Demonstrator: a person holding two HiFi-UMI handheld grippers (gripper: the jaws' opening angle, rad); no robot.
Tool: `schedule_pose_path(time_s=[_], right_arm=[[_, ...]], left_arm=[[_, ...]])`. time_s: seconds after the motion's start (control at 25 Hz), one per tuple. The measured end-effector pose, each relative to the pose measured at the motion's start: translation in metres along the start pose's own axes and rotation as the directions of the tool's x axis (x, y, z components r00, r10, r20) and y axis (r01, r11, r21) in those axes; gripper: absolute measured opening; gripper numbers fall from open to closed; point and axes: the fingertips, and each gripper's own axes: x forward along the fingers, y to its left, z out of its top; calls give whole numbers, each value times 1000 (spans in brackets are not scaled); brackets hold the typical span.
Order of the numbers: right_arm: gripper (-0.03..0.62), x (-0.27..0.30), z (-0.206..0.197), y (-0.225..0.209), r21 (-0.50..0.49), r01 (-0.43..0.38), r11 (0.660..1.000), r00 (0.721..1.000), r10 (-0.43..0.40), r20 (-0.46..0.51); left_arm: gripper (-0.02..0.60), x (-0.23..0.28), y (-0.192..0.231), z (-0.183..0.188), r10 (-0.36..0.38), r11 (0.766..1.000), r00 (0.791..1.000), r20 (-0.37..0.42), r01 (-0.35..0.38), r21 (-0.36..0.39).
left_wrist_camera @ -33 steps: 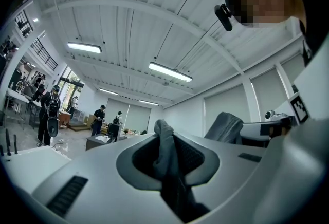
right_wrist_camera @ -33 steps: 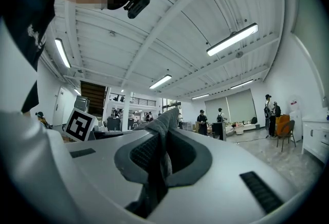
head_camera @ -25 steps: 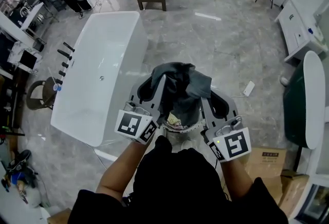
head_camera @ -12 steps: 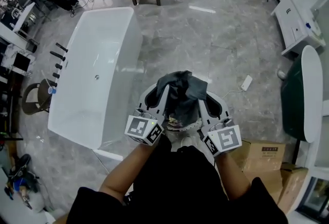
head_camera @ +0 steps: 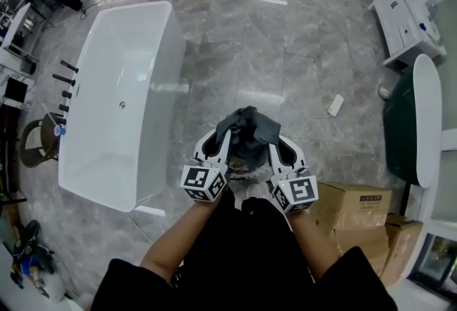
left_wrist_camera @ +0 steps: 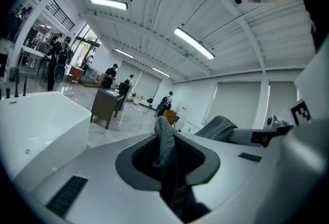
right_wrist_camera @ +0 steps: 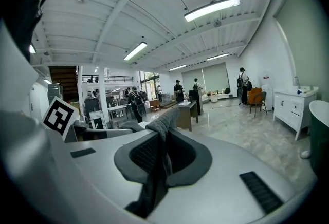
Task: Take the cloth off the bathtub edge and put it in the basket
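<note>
The left gripper [head_camera: 218,145] and right gripper [head_camera: 278,149] each have their jaws clenched on a bunched fold of the grey cloth [head_camera: 247,127]. They hold it up well apart from the bathtub [head_camera: 107,138], off the long edge opposite its taps [head_camera: 63,88]. Bare marble floor [head_camera: 214,67] lies between that edge and the cloth. Cardboard boxes [head_camera: 353,206] stand farther from the bathtub, just past the right gripper.

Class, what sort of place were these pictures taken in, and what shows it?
Probably a big open showroom or workshop, not a home bathroom: a freestanding bathtub stands on a wide polished floor, cardboard boxes sit nearby, and strip lights run along a high ceiling.
</note>
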Motion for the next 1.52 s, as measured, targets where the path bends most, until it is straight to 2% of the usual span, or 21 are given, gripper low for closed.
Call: schedule_pose_path(time_s=[0.32,0.52,0.6,0.72,0.92,1.24,1.36,1.44,1.52], right_arm=[[38,37,-58,-12,-40,85,996,988,-90,-122],[38,54,-87,-9,-76,133,988,973,-145,-180],[38,58,-108,-16,-69,150,986,967,-161,-196],[38,67,-143,-23,-64,179,982,952,-189,-240],[38,98,-202,-28,-43,162,986,934,-167,-315],[38,124,-307,-54,6,133,991,896,-118,-428],[40,137,-341,-61,7,117,993,883,-101,-459],[40,141,-369,-70,10,109,994,868,-90,-488],[40,143,-398,-79,20,111,994,846,-84,-526]], left_arm=[[71,25,38,-56,-71,996,990,-118,63,-69],[71,33,52,-88,-99,995,976,-193,96,-25],[72,41,51,-108,-117,993,964,-239,107,-52],[74,49,50,-145,-135,990,932,-336,116,-78],[83,61,77,-201,-79,997,906,-415,72,-33],[102,82,108,-301,-58,997,853,-518,75,12],[114,89,130,-333,-4,999,840,-542,23,29],[106,95,140,-351,21,999,833,-553,3,42],[103,103,147,-371,18,999,822,-569,12,48]])
